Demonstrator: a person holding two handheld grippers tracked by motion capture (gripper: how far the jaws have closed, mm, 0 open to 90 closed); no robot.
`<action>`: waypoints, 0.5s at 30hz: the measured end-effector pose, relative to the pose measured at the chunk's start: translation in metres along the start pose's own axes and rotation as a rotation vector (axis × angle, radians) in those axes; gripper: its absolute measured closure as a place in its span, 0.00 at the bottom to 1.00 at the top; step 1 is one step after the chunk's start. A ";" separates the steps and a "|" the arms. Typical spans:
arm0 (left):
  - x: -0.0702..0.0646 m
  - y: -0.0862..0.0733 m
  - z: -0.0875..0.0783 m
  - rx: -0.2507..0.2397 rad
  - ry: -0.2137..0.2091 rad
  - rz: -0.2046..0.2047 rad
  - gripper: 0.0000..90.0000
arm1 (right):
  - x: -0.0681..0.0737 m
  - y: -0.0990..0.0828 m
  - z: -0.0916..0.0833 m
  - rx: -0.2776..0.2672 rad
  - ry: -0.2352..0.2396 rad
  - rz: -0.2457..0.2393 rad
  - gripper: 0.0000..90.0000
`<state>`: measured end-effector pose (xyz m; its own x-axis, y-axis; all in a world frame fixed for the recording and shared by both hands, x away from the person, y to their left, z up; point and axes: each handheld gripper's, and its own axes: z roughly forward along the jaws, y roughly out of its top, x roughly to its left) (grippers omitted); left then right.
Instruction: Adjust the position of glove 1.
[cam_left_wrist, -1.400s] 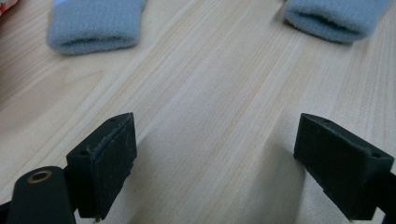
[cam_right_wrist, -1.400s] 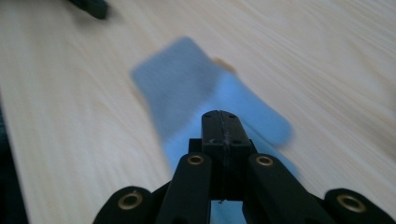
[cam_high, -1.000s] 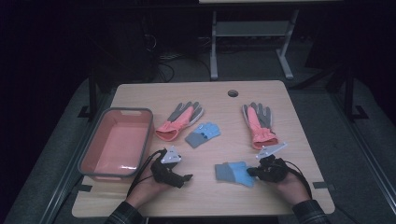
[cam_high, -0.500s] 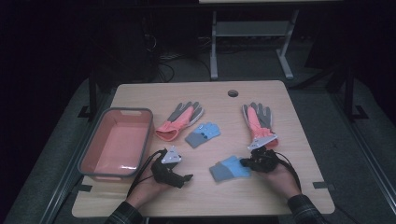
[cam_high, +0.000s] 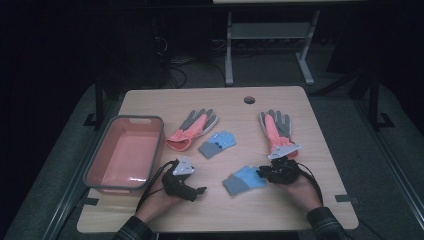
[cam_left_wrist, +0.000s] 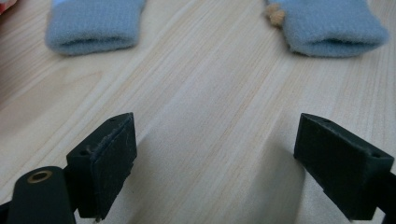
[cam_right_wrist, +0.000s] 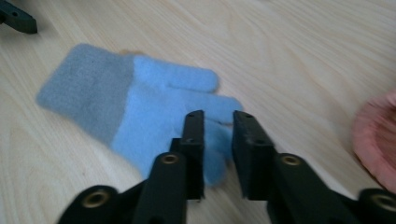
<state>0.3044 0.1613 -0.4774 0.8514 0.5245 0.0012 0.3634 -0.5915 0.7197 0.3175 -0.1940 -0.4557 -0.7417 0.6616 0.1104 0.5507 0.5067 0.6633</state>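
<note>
Both grippers sit at the near edge of the table (cam_high: 150, 210), one in each of the person's hands. On the person's right, the right gripper (cam_high: 264, 173) lies low over the fingertip end of the nearer blue glove (cam_high: 243, 179). In the right gripper view its two black jaws stand a narrow gap apart, having just been opening, with one blue finger of that glove (cam_right_wrist: 140, 116) lying between them; the pads do not look pressed on the knit. This glove lies flat on the wood, its grey cuff pointing away from the gripper and its fingers toward it.

On the person's left, the left gripper (cam_high: 197, 190) rests on the table with its jaws spread wide and nothing between them; the left gripper view shows only bare wood in the gap, with two knit cuffs farther ahead.

Beside that gripper, toward the table's left edge, stands a pink tub (cam_high: 95, 170).

Farther up, near the middle of the table, lies the second blue glove (cam_high: 216, 144), just beside an orange-and-grey work glove (cam_high: 192, 130). Its partner, another orange-and-grey work glove (cam_high: 274, 127), lies to the right, just beyond the right gripper. Near the far edge is a round cable hole (cam_high: 249, 100).
</note>
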 end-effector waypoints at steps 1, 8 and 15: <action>0.000 0.000 0.000 0.000 0.000 0.000 0.14 | -0.001 -0.005 -0.007 -0.013 -0.009 0.014 0.72; 0.000 0.000 0.000 -0.001 -0.002 -0.007 0.14 | -0.006 -0.025 -0.026 -0.052 -0.056 0.049 0.48; 0.000 0.000 0.000 0.004 -0.001 -0.001 0.14 | -0.014 -0.054 -0.043 -0.078 -0.112 0.075 0.30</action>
<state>0.3042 0.1614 -0.4773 0.8515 0.5243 -0.0004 0.3657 -0.5933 0.7171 0.2823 -0.2542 -0.4612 -0.6496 0.7559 0.0816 0.5685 0.4116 0.7123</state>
